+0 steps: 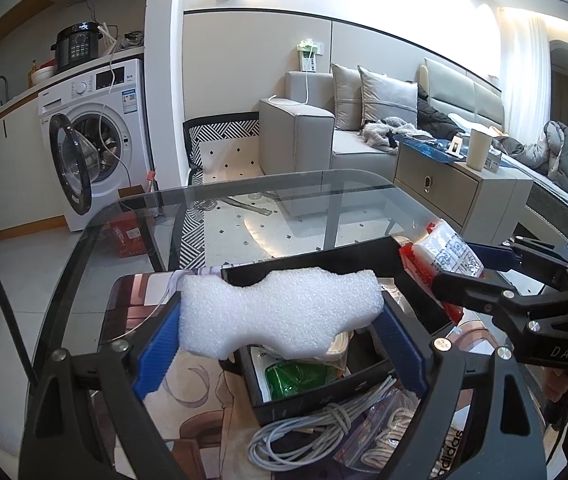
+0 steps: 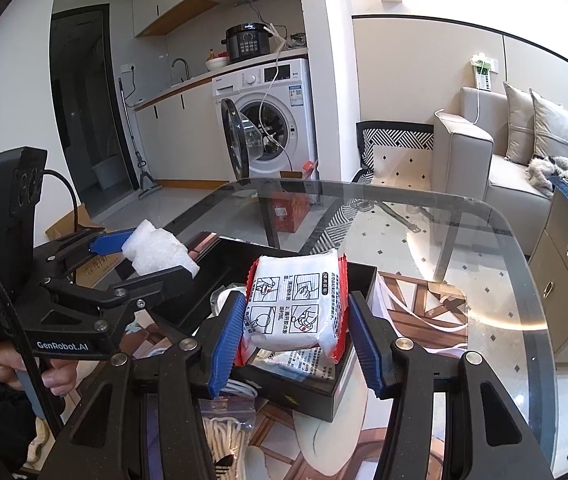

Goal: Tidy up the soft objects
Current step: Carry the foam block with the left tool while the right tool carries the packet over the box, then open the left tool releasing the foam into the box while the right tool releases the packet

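Observation:
My left gripper (image 1: 280, 336) is shut on a white foam piece (image 1: 280, 312) and holds it above a black box (image 1: 303, 400) on the glass table (image 1: 244, 200). It also shows in the right wrist view (image 2: 146, 258) with the foam (image 2: 156, 252). My right gripper (image 2: 295, 340) is shut on a red and white soft packet (image 2: 295, 308), held over the same black box (image 2: 359, 280). In the left wrist view the right gripper (image 1: 463, 264) holds the packet (image 1: 439, 252) over the box's right rim. The box holds a green packet (image 1: 299, 376) and other packets.
A coiled white cable (image 1: 315, 420) and a clear bag of rope (image 1: 387, 436) lie in front of the box. A patterned cloth (image 2: 415, 320) lies under the box. A washing machine (image 1: 96, 140), a sofa (image 1: 343, 136) and a cabinet (image 1: 455, 188) stand beyond the table.

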Available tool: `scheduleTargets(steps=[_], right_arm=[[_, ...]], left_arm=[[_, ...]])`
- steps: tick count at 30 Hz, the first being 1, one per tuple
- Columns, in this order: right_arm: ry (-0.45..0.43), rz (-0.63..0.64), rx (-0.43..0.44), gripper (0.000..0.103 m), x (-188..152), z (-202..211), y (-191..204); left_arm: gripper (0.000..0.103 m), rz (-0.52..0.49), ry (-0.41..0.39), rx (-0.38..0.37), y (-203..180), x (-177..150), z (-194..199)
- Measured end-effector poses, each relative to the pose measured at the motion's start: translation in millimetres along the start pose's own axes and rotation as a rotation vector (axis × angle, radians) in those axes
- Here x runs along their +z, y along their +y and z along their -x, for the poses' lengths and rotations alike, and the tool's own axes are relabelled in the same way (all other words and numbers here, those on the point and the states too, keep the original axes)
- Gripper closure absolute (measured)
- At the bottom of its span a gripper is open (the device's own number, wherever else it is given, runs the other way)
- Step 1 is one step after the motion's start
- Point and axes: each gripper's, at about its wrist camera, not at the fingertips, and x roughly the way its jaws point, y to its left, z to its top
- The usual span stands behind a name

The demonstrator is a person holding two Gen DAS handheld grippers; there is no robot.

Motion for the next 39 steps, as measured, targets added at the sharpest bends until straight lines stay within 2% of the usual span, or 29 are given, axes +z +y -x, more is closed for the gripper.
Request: scheduleTargets(steps=[19,35,39], right_arm=[[0.067,0.044,-0.007,0.050,5.6,-40.0,-8.1],[0.082,0.053,0.004,0.050,5.0,-53.8,-11.8],[0.072,0.057,0.016,0.044,4.9,-53.8,-12.1]], left_arm=[[0.013,-0.038,0.063,-0.008,-7.3,0.0,-39.2],[0.013,-0.061,0.064,-0.003,-7.1,-4.3,-46.8],[0.012,-0.056,0.066,-0.006,-6.4,-3.0,-47.1]])
